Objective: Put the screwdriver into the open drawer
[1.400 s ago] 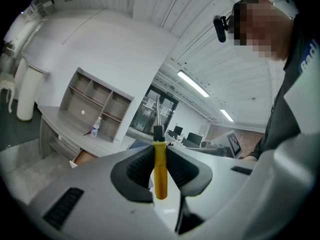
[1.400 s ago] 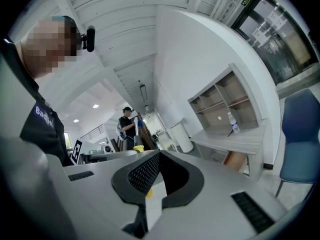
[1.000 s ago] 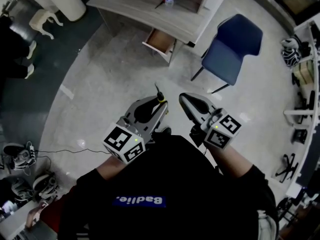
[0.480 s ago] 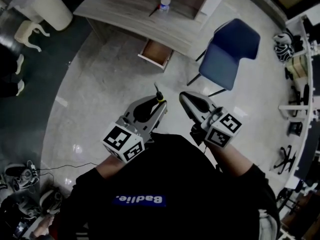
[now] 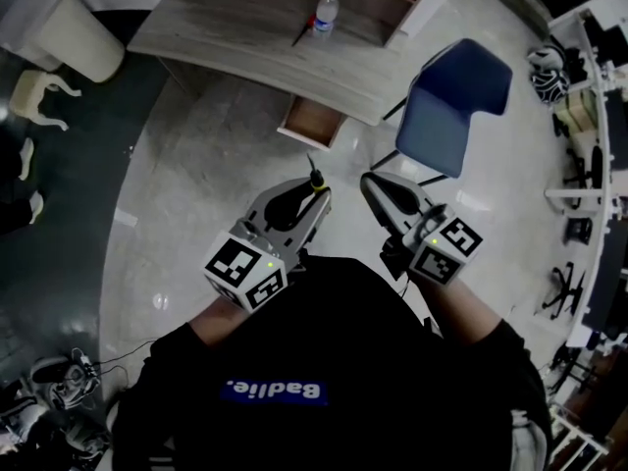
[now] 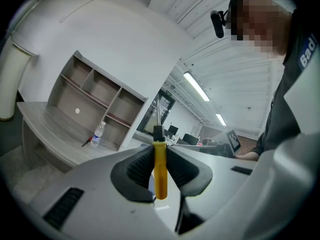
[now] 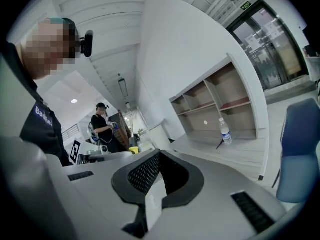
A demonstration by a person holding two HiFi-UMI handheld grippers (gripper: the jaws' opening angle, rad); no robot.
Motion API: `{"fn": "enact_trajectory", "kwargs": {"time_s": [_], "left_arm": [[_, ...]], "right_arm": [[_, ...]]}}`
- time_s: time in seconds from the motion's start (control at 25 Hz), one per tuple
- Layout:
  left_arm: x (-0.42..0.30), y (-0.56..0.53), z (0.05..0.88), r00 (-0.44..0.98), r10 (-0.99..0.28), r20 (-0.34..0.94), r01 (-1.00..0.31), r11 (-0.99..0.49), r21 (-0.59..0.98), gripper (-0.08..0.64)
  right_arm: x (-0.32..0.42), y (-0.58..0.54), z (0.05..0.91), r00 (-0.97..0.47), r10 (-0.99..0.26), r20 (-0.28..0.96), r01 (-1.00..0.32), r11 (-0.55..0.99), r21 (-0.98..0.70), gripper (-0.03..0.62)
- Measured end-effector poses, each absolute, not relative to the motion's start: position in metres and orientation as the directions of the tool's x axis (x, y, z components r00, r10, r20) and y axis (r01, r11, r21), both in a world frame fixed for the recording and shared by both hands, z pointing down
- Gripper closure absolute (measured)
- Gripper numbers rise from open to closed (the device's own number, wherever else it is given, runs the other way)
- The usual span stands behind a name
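A screwdriver [image 5: 315,177] with a yellow handle [image 6: 160,168] and dark collar stands upright between the jaws of my left gripper [image 5: 314,194], which is shut on it; its metal shaft points up and forward. My right gripper [image 5: 373,183] hangs beside it, jaws shut with nothing in them [image 7: 158,159]. Both are held close to the person's chest, above the pale floor. Ahead, a wooden drawer [image 5: 311,122] stands pulled open under the grey desk [image 5: 226,35], about a stride from the grippers.
A water bottle [image 5: 325,12] and a dark pen [image 5: 299,35] lie on the desk, with a shelf unit [image 6: 95,91] behind. A blue chair [image 5: 451,106] stands right of the drawer. A white bin [image 5: 69,32] is far left; shoes [image 5: 59,381] and a cable lie bottom left.
The desk and open drawer have slid lower and nearer in the head view as the person moves toward them. Both grippers keep their pose; the left still holds the screwdriver.
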State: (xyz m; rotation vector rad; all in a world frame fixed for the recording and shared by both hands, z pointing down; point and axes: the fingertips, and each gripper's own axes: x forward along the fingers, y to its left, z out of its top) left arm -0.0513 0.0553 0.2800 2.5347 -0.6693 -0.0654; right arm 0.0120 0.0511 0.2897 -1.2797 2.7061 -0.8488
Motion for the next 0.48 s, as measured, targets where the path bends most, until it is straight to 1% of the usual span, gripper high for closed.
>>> {"fn": "enact_trajectory", "kwargs": {"time_s": [0.2,0.48], "left_arm": [[-0.075,0.017,0.289,0.888,-0.45,0.095,-0.434,-0.75,0.499,0.486],[-0.063,0.01,0.307,0.875,-0.47,0.115,-0.457,-0.724,0.517,0.486]], "right_arm": [[-0.009,0.016,0.29,-0.633,-0.746,0.206,-0.734,0.495,-0.464,0.565],[0.004,0.015,0.301,-0.647,-0.728,0.229,-0.729,0.501,-0.466,0.565]]}}
